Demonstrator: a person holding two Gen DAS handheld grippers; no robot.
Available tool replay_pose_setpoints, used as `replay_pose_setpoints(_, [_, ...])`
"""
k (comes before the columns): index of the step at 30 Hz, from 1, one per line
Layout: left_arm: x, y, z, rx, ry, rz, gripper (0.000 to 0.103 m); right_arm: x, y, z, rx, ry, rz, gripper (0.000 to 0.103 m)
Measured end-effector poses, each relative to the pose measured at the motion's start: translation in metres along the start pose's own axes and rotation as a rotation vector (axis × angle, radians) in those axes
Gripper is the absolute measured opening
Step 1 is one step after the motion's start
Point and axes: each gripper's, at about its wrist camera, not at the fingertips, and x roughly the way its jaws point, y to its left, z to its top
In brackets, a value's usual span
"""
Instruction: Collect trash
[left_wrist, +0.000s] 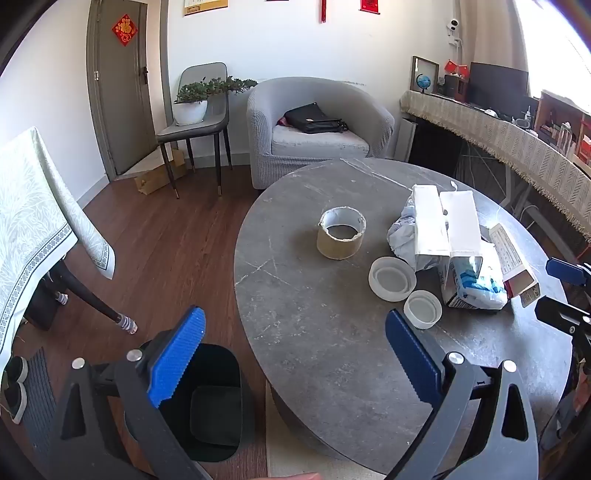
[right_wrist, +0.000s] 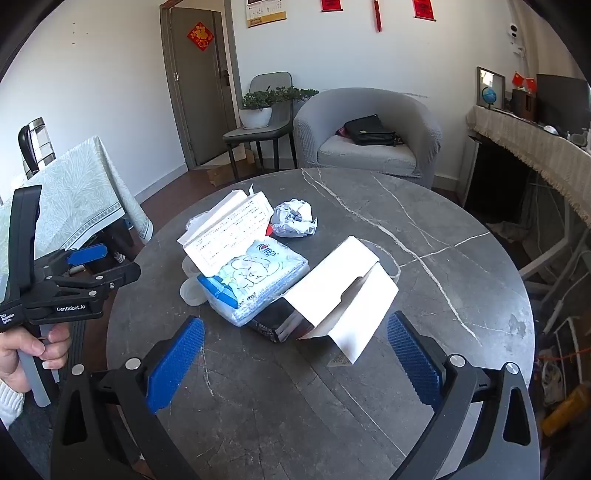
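On the round grey table (left_wrist: 314, 325) lie an empty tape roll core (left_wrist: 341, 238), two white plastic lids (left_wrist: 392, 278) (left_wrist: 423, 309), crumpled paper (left_wrist: 400, 236), an opened white carton (left_wrist: 448, 225), a blue-printed plastic packet (left_wrist: 476, 284) and a small box (left_wrist: 513, 258). My left gripper (left_wrist: 295, 354) is open and empty over the table's near-left edge, above a black bin (left_wrist: 218, 402) on the floor. My right gripper (right_wrist: 295, 358) is open and empty, just short of the opened white carton (right_wrist: 343, 295), the packet (right_wrist: 255, 280) and the crumpled paper (right_wrist: 295, 218).
A grey armchair (left_wrist: 317, 129) with a black bag stands behind the table. A chair with a potted plant (left_wrist: 192, 107) is at the back left. A cloth-covered table (left_wrist: 33, 214) is on the left. A covered sideboard (left_wrist: 517, 147) runs along the right.
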Motion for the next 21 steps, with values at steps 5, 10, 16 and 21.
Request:
replay_pose_setpoints(5, [0.0005, 0.0003, 0.0001, -0.005, 0.010, -0.005, 0.100, -0.0007, 0.0005, 0.0001, -0.003, 0.000, 0.001, 0.100])
replay_pose_setpoints(10, [0.0004, 0.0003, 0.0000, -0.005, 0.009, -0.004, 0.100, 0.0002, -0.0002, 0.0001, -0.004, -0.005, 0.003, 0.100])
replay_pose_setpoints(16, [0.0004, 0.0004, 0.0000, -0.007, 0.009, -0.006, 0.100, 0.0006, 0.0017, 0.0004, -0.008, -0.003, 0.005, 0.100])
replay_pose_setpoints(21, [0.0005, 0.0001, -0.0001, -0.007, 0.010, -0.004, 0.100, 0.0008, 0.0023, 0.0000, -0.012, -0.003, 0.010, 0.100])
